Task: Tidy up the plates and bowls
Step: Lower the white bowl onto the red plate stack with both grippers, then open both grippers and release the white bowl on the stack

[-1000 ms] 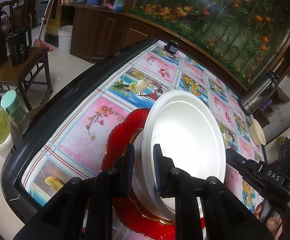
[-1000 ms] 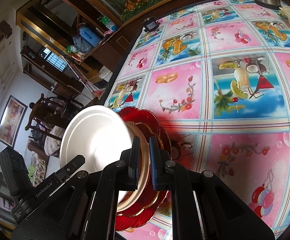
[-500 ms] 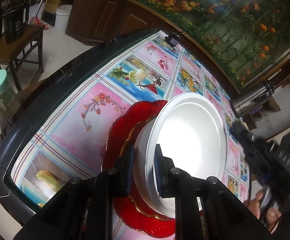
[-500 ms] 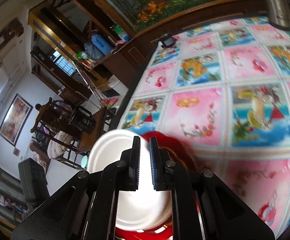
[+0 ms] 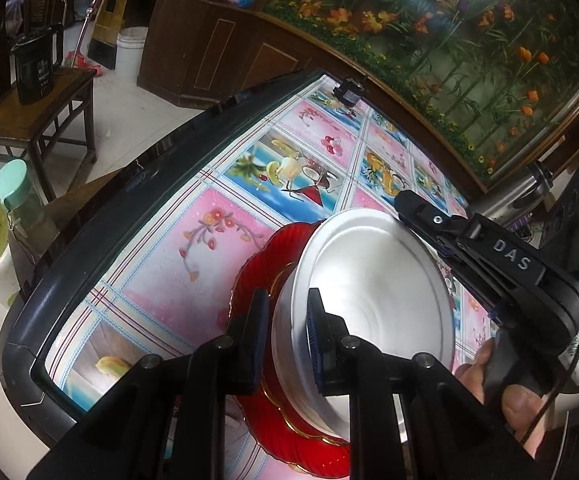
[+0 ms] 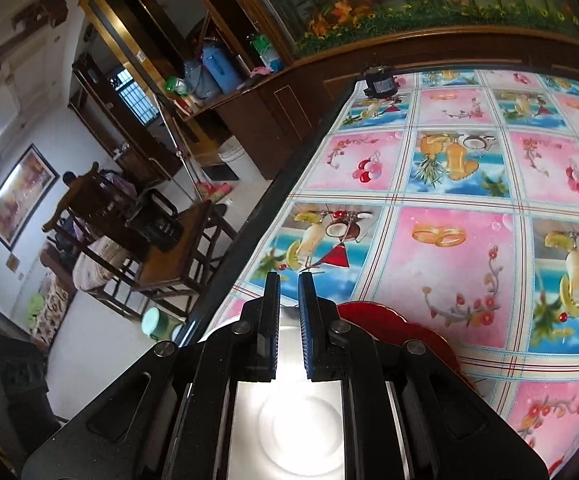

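A white bowl (image 5: 373, 292) sits tilted on a red scalloped plate (image 5: 265, 268) with gold trim, near the table's left front corner. My left gripper (image 5: 285, 334) is shut on the bowl's near rim, one finger inside and one outside. My right gripper (image 5: 403, 200) reaches over the bowl's far rim from the right. In the right wrist view that gripper (image 6: 288, 304) is narrowly open and empty above the white bowl (image 6: 289, 436), with the red plate (image 6: 401, 328) to its right.
The table (image 6: 449, 240) has a pink and blue fruit-print cloth and a dark raised rim (image 5: 101, 216). A small black device (image 6: 379, 82) sits at its far edge. A steel flask (image 5: 525, 192) stands at the right. Wooden chairs (image 5: 33, 112) stand on the floor left.
My right gripper has let go of the plate rim and lifted up over the bowl's far side. My left gripper keeps its hold on the bowl rim.
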A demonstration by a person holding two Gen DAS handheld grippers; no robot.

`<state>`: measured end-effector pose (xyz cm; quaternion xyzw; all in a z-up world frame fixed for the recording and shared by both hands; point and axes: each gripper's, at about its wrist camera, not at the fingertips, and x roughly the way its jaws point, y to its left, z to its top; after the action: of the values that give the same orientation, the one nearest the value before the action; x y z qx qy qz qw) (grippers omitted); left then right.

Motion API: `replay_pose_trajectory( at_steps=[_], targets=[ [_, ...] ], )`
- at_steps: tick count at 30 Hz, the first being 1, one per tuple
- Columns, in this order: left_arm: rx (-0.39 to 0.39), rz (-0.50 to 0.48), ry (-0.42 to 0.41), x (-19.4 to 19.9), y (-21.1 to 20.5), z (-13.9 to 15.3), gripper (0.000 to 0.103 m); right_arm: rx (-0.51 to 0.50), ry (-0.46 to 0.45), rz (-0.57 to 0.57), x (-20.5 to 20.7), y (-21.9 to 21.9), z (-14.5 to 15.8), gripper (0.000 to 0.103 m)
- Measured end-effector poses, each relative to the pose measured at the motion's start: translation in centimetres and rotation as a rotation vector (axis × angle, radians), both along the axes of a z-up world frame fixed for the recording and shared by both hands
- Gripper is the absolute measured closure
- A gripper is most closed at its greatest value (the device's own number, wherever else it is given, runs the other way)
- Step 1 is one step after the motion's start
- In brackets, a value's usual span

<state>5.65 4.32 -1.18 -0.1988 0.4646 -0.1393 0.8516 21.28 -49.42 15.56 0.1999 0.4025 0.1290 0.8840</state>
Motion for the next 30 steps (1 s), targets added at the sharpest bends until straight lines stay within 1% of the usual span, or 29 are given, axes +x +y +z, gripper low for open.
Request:
replay_pose_trajectory(
  at_steps=[3, 4, 10, 13, 15, 18, 20, 22, 28, 30],
  targets=[
    [0.0, -0.004, 0.003, 0.1, -0.1, -0.1, 0.085, -0.01, 0.024, 0.003, 0.0, -0.3, 0.0, 0.093],
    [-0.004, -0.006, 0.004, 0.1, -0.2, -0.1, 0.085, -0.028, 0.05, 0.008, 0.3, -0.3, -0.3, 0.093],
    [0.014, 0.004, -0.003, 0.0, -0.2, 0.2, 0.085, 0.021, 0.076, 0.002, 0.1, -1.1, -0.5, 0.093],
    [0.047, 0.014, -0.022, -0.3, -0.4, 0.5, 0.085, 0.071, 0.057, 0.006, -0.4, -1.7, -0.2, 0.093],
    [0.071, 0.025, -0.046, -0.5, -0.5, 1.0, 0.085, 0.084, 0.021, 0.003, -1.2, -2.3, 0.5, 0.093],
    [0.131, 0.047, -0.099, -1.0, -0.9, 2.0, 0.085, 0.085, -0.022, 0.001, -2.2, -3.2, 1.4, 0.093],
    [0.182, 0.058, -0.136, -1.4, -1.5, 2.6, 0.085, 0.073, -0.04, -0.022, -2.9, -4.3, 1.6, 0.093],
    [0.229, 0.059, -0.166, -1.7, -2.3, 3.0, 0.085, 0.084, -0.045, -0.034, -3.3, -5.2, 1.5, 0.093],
    [0.308, 0.054, -0.222, -2.6, -4.2, 3.9, 0.085, 0.101, -0.021, -0.061, -4.5, -7.5, 0.0, 0.093],
    [0.33, 0.055, -0.246, -3.0, -4.8, 4.3, 0.08, 0.109, -0.019, -0.064, -4.9, -8.2, -0.4, 0.093]
  ],
)
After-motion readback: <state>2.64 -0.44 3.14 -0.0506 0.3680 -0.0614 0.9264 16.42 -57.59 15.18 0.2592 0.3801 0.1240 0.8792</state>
